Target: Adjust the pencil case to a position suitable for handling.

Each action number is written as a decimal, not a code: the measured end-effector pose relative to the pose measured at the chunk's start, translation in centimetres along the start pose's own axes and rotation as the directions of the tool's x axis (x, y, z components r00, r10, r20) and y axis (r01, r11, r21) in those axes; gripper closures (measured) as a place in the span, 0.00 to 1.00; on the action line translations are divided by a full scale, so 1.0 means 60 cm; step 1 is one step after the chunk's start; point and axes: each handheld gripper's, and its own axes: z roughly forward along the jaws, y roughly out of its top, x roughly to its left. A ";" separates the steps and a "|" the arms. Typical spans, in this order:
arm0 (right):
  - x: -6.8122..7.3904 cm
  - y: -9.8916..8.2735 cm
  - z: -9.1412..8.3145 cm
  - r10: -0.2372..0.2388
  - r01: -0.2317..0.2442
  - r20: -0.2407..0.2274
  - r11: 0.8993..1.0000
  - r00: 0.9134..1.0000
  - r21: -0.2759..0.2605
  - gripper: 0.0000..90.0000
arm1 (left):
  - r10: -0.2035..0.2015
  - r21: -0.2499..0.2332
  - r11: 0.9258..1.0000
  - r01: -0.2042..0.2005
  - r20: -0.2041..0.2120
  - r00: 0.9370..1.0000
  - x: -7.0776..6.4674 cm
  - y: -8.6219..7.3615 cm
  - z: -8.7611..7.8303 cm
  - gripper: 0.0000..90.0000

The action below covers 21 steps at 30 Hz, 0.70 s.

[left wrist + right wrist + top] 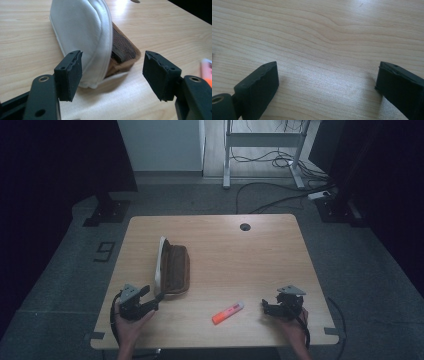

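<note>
On the wooden table [225, 245] I count 1 pencil case, 1 highlighter and 2 grippers, each held by one hand.

Left side: the left gripper [150, 296] is near the front-left corner of the table, pointing to the right, twd the case. In the left gripper view its jaws are wide open; the near end of the case sits between them, but the pads do not press on it, so nothing is gripped.

The pencil case [172, 268] lies left of centre, its long side running away from the person. It is brown w/ white lining, and its white flap [82, 37] stands up on the left edge, so the case is open.

Right of the case, near the front edge, lies the orange highlighter [227, 313], tilted, well apart from the case.

Right side: the right gripper [267, 307] is near the front-right corner, beside the highlighter but not touching. Jaws wide open over bare wood, nothing between.
</note>
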 end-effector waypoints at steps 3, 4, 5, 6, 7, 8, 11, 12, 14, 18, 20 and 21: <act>0.000 0.000 0.000 0.000 0.000 0.000 1.000 1.000 0.000 0.05 | -0.006 0.007 1.000 0.006 0.000 1.000 0.003 0.007 0.013 0.34; 0.000 0.000 0.000 0.000 0.000 0.000 1.000 1.000 0.000 0.05 | -0.007 0.010 1.000 0.007 -0.004 1.000 0.004 0.010 0.017 0.33; 0.000 0.000 0.000 0.000 0.000 0.000 1.000 1.000 0.000 0.05 | -0.006 0.015 1.000 0.006 -0.009 1.000 0.005 0.012 0.021 0.33; 0.000 0.000 0.000 0.000 0.000 0.000 1.000 1.000 0.000 0.05 | -0.006 0.018 1.000 0.006 -0.016 1.000 0.006 0.015 0.026 0.33; 0.000 0.000 0.000 0.000 0.000 0.000 1.000 1.000 0.000 0.05 | -0.006 0.020 1.000 0.007 -0.020 1.000 0.007 0.017 0.031 0.33; 0.000 0.000 0.000 0.000 0.000 0.000 1.000 1.000 0.000 0.05 | -0.004 0.023 1.000 0.004 -0.027 1.000 0.008 0.020 0.035 0.33; 0.000 0.000 0.000 0.000 0.000 0.000 1.000 1.000 0.000 0.05 | -0.003 0.031 0.999 0.004 -0.044 0.999 0.013 0.026 0.053 0.33; 0.000 0.000 0.000 -0.001 0.001 0.000 1.000 1.000 0.000 0.05 | -0.001 0.039 0.999 0.003 -0.057 0.998 0.016 0.029 0.061 0.33; 0.000 0.000 0.000 0.000 0.000 0.000 1.000 1.000 0.000 0.05 | -0.001 0.047 0.999 0.004 -0.074 0.997 0.019 0.030 0.069 0.36; 0.000 0.000 0.000 0.000 0.000 0.000 1.000 1.000 0.000 0.05 | -0.014 0.059 0.998 0.019 -0.090 0.996 0.023 0.028 0.078 0.44; 0.000 0.000 0.000 0.000 0.000 0.000 1.000 1.000 0.000 0.05 | -0.014 0.063 0.998 0.020 -0.092 0.996 0.023 0.028 0.079 0.46; 0.000 0.000 0.000 0.000 0.000 0.000 1.000 1.000 0.000 0.05 | -0.016 0.063 0.998 0.022 -0.094 0.995 0.023 0.027 0.080 0.48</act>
